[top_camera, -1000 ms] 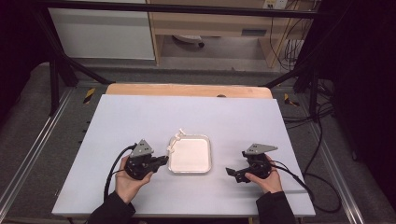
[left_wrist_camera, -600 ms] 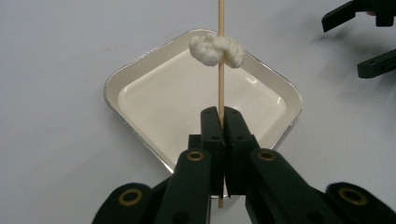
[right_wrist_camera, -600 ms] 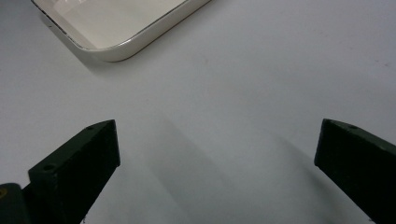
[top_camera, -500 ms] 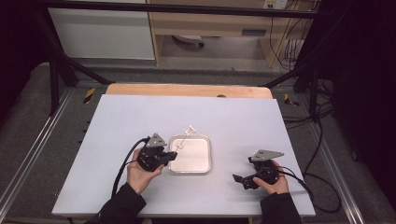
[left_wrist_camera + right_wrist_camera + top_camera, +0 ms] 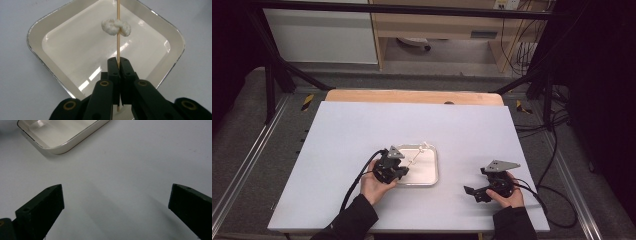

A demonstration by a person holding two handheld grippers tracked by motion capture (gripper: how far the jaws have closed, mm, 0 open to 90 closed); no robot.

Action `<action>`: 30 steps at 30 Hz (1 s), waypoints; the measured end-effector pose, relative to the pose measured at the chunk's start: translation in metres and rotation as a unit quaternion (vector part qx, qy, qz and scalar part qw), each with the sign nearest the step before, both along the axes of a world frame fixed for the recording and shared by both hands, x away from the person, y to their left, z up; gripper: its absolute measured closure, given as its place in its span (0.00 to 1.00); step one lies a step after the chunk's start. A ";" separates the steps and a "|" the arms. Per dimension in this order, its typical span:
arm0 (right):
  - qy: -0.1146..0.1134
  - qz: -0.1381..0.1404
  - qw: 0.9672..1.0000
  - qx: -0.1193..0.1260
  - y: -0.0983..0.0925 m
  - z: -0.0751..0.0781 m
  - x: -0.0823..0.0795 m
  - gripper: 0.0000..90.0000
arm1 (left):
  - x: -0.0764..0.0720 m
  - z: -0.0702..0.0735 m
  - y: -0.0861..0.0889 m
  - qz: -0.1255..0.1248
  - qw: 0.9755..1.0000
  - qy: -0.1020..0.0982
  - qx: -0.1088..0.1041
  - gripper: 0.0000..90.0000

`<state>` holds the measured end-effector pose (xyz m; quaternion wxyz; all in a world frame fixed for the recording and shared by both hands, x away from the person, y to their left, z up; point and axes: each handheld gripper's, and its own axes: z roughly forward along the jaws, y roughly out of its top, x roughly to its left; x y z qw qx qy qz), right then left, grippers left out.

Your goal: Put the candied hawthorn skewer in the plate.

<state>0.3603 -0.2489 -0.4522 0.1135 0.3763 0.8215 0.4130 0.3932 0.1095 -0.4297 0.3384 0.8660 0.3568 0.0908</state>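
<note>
A white square tray point(image 5: 427, 177) lies near the middle of the white table. My left gripper point(image 5: 401, 171) hangs over the tray's left part, shut on a thin wooden skewer point(image 5: 118, 42). The skewer runs out past the jaws over the tray point(image 5: 45, 30) and carries a white lump point(image 5: 116, 27) part way along it. In the high view the skewer point(image 5: 417, 157) points toward the tray's far edge. My right gripper point(image 5: 472, 192) rests low over the table to the right of the tray, its jaws wide open with nothing between them point(image 5: 116, 202). A corner of the tray point(image 5: 62, 142) lies ahead of it.
The white tabletop point(image 5: 362, 130) has a wooden strip point(image 5: 412, 96) along its far edge. Black frame bars and cables point(image 5: 542, 125) stand at the right side. Cables trail from both grippers toward the near edge.
My left gripper has moved right and a little down with the skewer, from beside the tray to over its left part. The right gripper has stayed nearly still.
</note>
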 end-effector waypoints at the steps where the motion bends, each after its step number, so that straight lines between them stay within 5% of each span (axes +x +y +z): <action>1: 0.000 0.000 1.000 0.002 0.000 0.000 0.000 0.01 | 0.000 -0.001 0.000 0.000 1.000 0.002 0.005 0.98; 9: -0.001 -0.002 1.000 0.004 -0.001 0.001 0.000 0.01 | 0.000 -0.006 -0.004 0.005 1.000 0.011 0.028 0.98; 19: 0.002 -0.002 1.000 0.005 0.000 0.001 0.000 0.01 | 0.000 -0.005 -0.002 0.006 1.000 0.007 0.028 0.92; 23: 0.001 -0.001 1.000 0.005 0.000 0.001 0.000 0.01 | -0.002 0.001 0.002 0.000 1.000 -0.009 0.022 0.83; 30: 0.000 -0.004 1.000 0.008 -0.001 0.002 0.000 0.01 | -0.008 0.011 0.016 -0.008 0.999 -0.035 0.014 0.53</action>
